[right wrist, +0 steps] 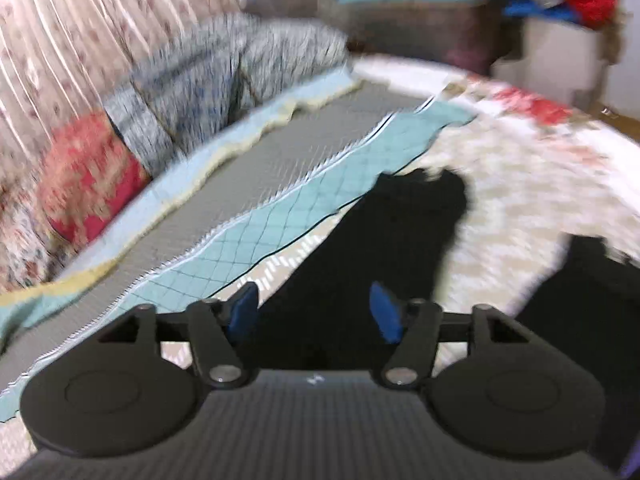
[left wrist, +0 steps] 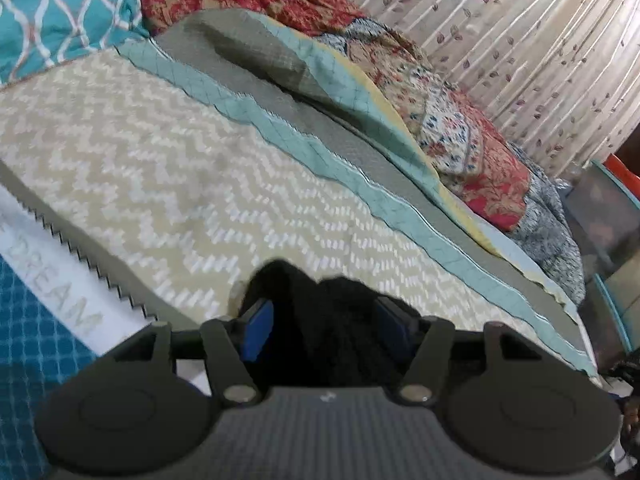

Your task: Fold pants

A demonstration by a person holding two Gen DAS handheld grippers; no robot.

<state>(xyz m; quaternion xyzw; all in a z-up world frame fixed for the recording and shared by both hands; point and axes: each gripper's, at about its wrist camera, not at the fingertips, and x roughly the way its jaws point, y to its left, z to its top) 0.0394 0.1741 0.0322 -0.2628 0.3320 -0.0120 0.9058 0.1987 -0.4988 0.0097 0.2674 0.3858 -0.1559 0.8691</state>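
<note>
We see the pants (right wrist: 404, 236) lying on the bed (left wrist: 160, 184), and they sit right at both pairs of tongs. From the right tongs (right wrist: 316, 312) a dark leg runs straight ahead and slightly to the right, its long axis pointing away from us toward the far side of the bed. The pads stand apart on either side of the cloth and press on nothing. A second dark patch lies further right, near the picture's edge. At the left tongs (left wrist: 326, 330) a bunched dark fold of the pants (left wrist: 324, 320) rises between the blue pads, which are likewise parted and hold nothing. We judge both hands about equally near, each over its own part. The cloth is black, soft and crumpled; the right view is blurred, so we cannot make out seams or the waistband.
</note>
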